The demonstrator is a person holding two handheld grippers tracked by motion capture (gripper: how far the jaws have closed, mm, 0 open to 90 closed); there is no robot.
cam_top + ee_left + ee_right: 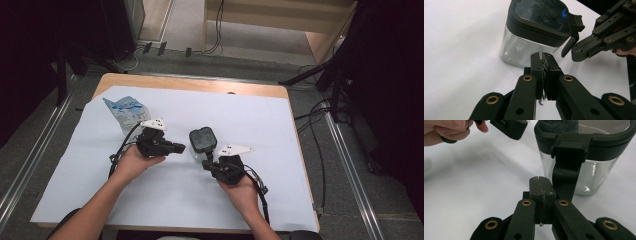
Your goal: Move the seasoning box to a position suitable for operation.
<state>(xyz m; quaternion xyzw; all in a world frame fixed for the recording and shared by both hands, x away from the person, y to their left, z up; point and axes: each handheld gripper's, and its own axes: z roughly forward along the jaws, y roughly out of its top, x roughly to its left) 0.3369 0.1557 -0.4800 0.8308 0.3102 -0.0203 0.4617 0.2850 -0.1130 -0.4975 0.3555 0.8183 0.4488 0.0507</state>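
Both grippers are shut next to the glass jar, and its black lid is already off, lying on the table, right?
Not quite. Both grippers are shut beside the glass jar, but the black lid is on the jar, not off. The left gripper view shows it seated on the rim, latch hanging down.

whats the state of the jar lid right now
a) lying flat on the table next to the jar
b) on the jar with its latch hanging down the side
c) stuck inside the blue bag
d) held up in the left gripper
b: the dark lid sits on the glass jar, and its latch hangs down the jar's side.
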